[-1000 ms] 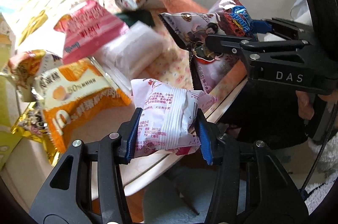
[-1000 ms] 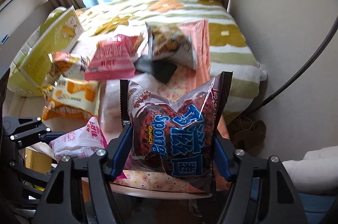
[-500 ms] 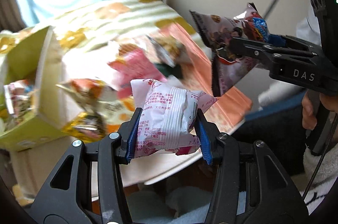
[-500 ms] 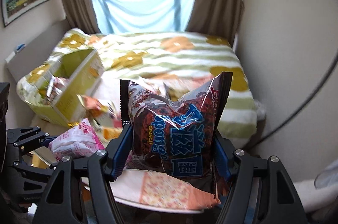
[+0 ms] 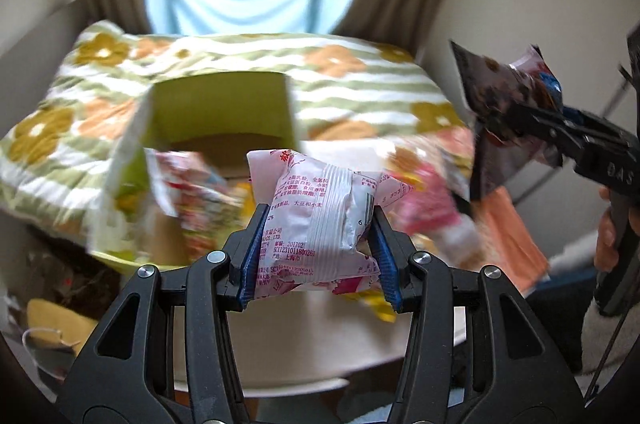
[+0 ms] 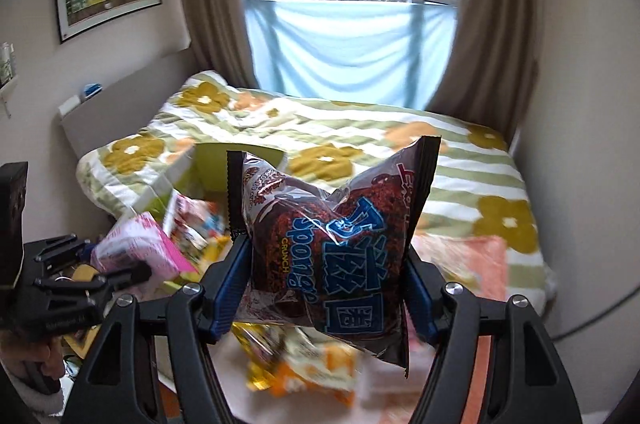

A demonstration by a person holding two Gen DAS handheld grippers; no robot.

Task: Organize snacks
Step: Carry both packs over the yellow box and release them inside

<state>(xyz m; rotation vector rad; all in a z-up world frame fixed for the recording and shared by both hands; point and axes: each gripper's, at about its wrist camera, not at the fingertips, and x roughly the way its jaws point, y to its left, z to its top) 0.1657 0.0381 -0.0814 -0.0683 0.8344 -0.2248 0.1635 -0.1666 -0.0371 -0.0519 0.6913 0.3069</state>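
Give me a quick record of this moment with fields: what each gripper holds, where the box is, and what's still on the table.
left gripper: shut on pink-and-white snack packet
right gripper: shut on brown Sponge Crunch bag
green box: open, at the bed's edge, ahead of both grippers
box contents: some packets, blurred
table: loose snack packets remain, blurred
bed: flowered blanket, behind the table

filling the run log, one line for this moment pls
left gripper: shut on pink packet | right gripper: shut on brown bag | green box: open
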